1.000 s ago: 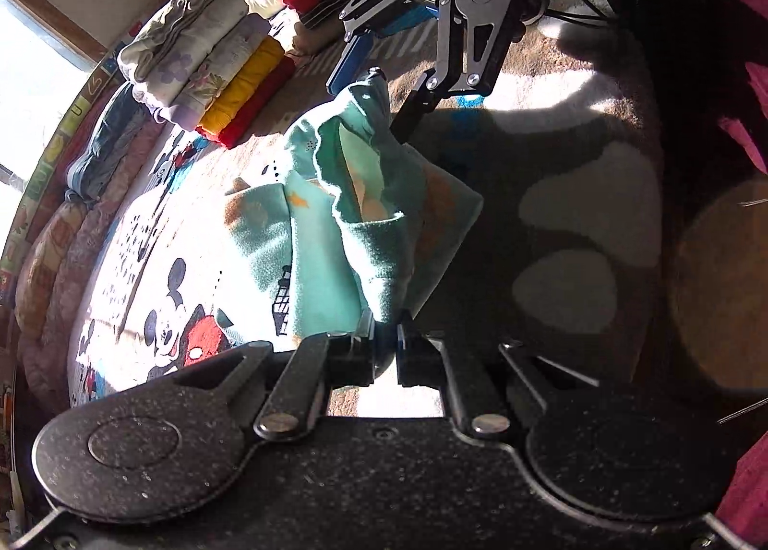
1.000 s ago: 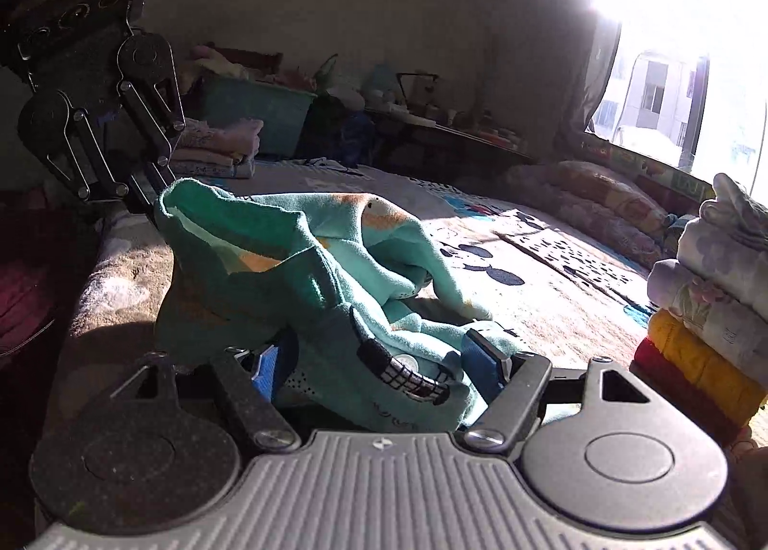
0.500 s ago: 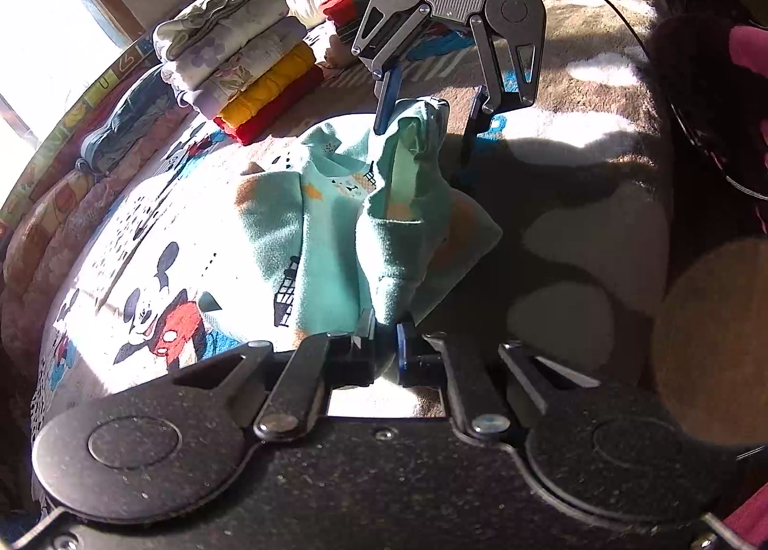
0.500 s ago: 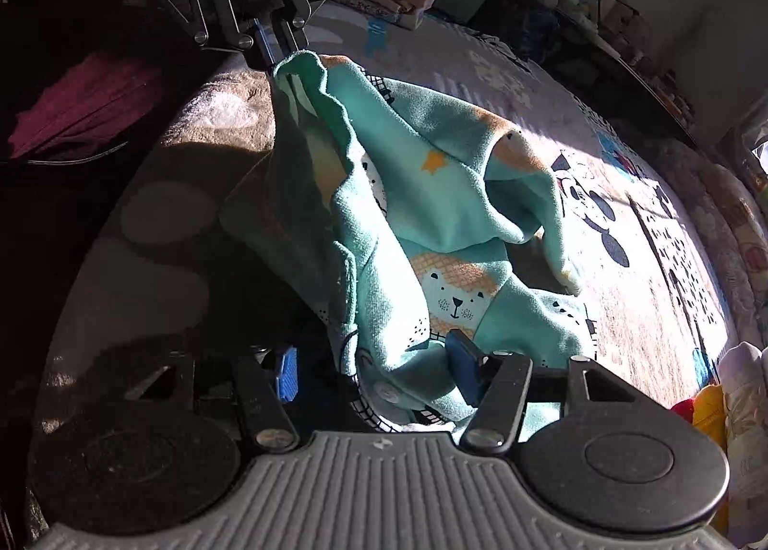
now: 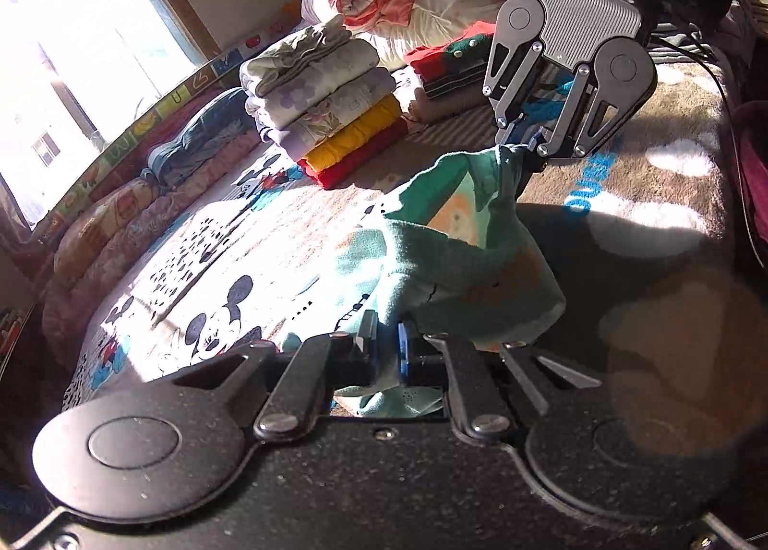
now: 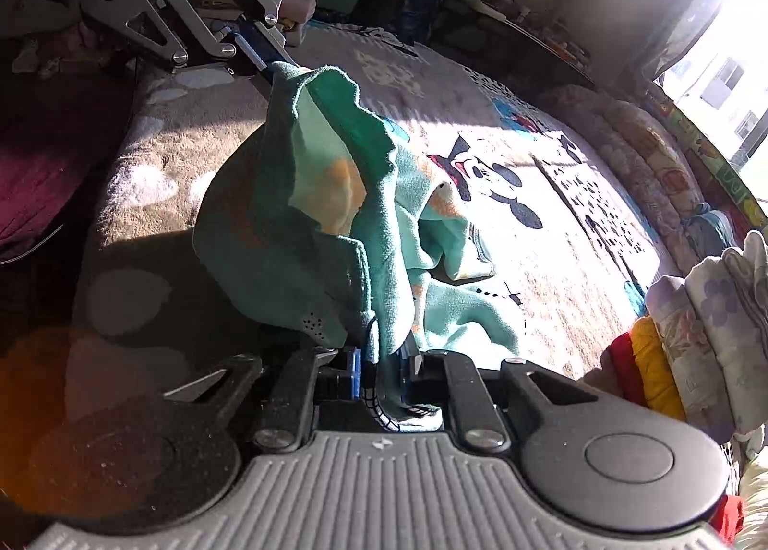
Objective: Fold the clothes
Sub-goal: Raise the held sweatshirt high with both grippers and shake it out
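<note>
A teal child's garment [image 5: 446,257] with orange prints hangs stretched between both grippers above a cartoon-mouse bedspread [image 5: 230,262]. My left gripper [image 5: 384,351] is shut on one edge of it, low in the left wrist view. Across from it, my right gripper [image 5: 521,151] pinches the opposite edge. In the right wrist view the right gripper [image 6: 384,360] is shut on the teal garment [image 6: 307,223], and the left gripper [image 6: 283,65] holds the far corner. The garment's lower part drapes onto the bedspread [image 6: 542,214].
A stack of folded clothes [image 5: 326,103], white and floral above yellow and red, stands on the bed's far side; the folded stack [image 6: 696,334] is also at the right edge of the right wrist view. A brown spotted blanket [image 5: 648,223] covers the near side. Rolled quilts [image 5: 120,223] line the window.
Both grippers have lifted and pulled apart, so the teal garment now hangs taut between them. The right gripper's jaws have closed tighter on the cloth. The views tilted up toward the window.
</note>
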A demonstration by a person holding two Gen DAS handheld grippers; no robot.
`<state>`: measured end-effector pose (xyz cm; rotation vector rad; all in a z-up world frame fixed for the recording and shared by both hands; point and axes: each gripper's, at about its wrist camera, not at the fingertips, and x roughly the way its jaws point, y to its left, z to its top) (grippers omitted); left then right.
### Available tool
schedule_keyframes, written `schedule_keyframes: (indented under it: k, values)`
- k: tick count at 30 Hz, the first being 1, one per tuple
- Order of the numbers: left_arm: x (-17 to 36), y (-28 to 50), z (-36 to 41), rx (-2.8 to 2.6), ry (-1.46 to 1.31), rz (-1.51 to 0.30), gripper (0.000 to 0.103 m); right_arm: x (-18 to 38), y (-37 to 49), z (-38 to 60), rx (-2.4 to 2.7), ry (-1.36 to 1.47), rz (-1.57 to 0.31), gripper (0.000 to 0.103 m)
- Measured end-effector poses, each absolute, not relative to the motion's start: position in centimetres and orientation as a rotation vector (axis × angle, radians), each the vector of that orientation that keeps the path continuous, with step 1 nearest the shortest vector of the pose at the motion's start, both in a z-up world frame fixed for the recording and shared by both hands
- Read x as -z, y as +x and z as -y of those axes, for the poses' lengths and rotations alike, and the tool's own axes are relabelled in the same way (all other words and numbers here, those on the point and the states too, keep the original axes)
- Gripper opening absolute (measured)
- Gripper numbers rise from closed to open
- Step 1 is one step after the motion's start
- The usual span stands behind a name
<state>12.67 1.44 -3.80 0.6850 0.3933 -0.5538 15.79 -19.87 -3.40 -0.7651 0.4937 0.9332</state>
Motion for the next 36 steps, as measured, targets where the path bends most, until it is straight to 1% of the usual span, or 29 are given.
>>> schedule_keyframes:
  k: [2, 9, 17, 22, 28, 36]
  values:
    - [1.8, 12.9, -1.2, 0.546, 0.684, -0.335, 0.007, 1.4, 15.5, 20.2, -0.893, -0.716, -0.465, 0.016]
    - [-6.6, 12.2, -0.2, 0.524, 0.712, -0.13, 0.007, -5.5, 13.3, 20.4, -0.819, -0.7, -0.355, 0.016]
    - [-12.7, 10.1, -1.0, 0.516, 0.672, -0.021, 0.007, -12.2, 11.2, 20.8, -0.768, -0.674, -0.283, 0.015]
    - [-14.8, 8.7, -2.2, 0.523, 0.626, 0.001, 0.007, -15.1, 9.9, 21.6, -0.761, -0.655, -0.257, 0.015]
    - [-15.9, 7.3, -2.6, 0.525, 0.615, 0.0, 0.007, -17.7, 9.3, 22.3, -0.76, -0.622, -0.235, 0.014]
    - [-15.9, 10.4, -2.4, 0.499, 0.592, -0.075, 0.007, -18.2, 12.6, 22.4, -0.723, -0.595, -0.271, 0.014]
